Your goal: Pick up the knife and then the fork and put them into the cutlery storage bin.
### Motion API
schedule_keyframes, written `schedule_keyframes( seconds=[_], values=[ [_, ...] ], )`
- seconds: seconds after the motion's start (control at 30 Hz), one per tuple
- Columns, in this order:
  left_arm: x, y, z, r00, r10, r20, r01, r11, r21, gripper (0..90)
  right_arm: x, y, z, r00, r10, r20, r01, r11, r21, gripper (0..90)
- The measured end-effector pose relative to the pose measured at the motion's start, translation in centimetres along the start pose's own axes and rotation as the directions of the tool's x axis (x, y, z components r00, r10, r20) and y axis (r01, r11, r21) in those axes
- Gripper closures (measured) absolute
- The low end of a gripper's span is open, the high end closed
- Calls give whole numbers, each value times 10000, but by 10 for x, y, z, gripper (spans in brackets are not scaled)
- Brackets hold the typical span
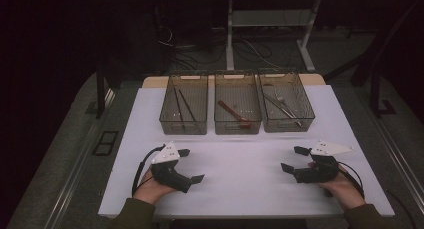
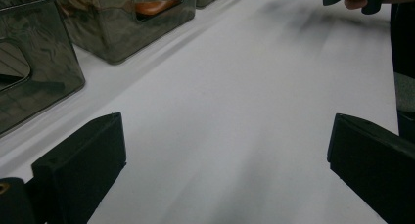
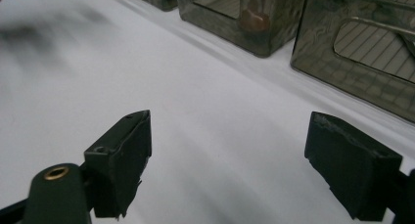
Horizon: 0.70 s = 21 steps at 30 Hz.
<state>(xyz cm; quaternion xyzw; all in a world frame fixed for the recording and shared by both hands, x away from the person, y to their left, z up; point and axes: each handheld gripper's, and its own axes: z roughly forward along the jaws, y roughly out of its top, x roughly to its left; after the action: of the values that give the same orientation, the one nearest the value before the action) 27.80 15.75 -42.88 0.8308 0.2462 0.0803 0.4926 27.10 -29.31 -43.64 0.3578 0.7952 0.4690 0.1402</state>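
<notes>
Three smoky clear plastic bins (image 1: 237, 123) line the white tabletop's (image 1: 240, 189) far edge, holding dark chopsticks (image 1: 184, 106), a red-brown spoon (image 1: 233, 114) and metal cutlery (image 1: 281, 105). Left gripper (image 1: 192, 165) and right gripper (image 1: 294, 159) rest near the front edge, jaws apart, empty. Sorting looks finished; next likely just resting

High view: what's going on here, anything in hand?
Nothing is held. A person has the left gripper and the right gripper low over the white table, both open with nothing between the jaws. Behind them stand three clear bins in a row: the left bin holds dark chopsticks, the middle bin a red-brown spoon, the right bin metal cutlery. Everything already sits in the bins.
</notes>
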Motion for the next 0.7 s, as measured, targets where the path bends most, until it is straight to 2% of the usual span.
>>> schedule_keyframes(
  seconds=[0.1, 0.5, 0.7],
  values=[
    [0, 0, 0, 10000, 17, -1, -17, 10000, 5, 1, 1, -4, -3, 9997, -147, 189, 146, 9999, 51, 167],
    [0, -1, 1, 10000, 16, -18, -16, 10000, 53, 1, 1, -12, -11, 9980, -437, 449, 425, 9988, 261, 167],
    [0, -2, 1, 10000, -17, -33, 18, 10000, 91, 1, 1, -11, -12, 9980, -430, 459, 424, 9990, 138, 167]
  ],
)
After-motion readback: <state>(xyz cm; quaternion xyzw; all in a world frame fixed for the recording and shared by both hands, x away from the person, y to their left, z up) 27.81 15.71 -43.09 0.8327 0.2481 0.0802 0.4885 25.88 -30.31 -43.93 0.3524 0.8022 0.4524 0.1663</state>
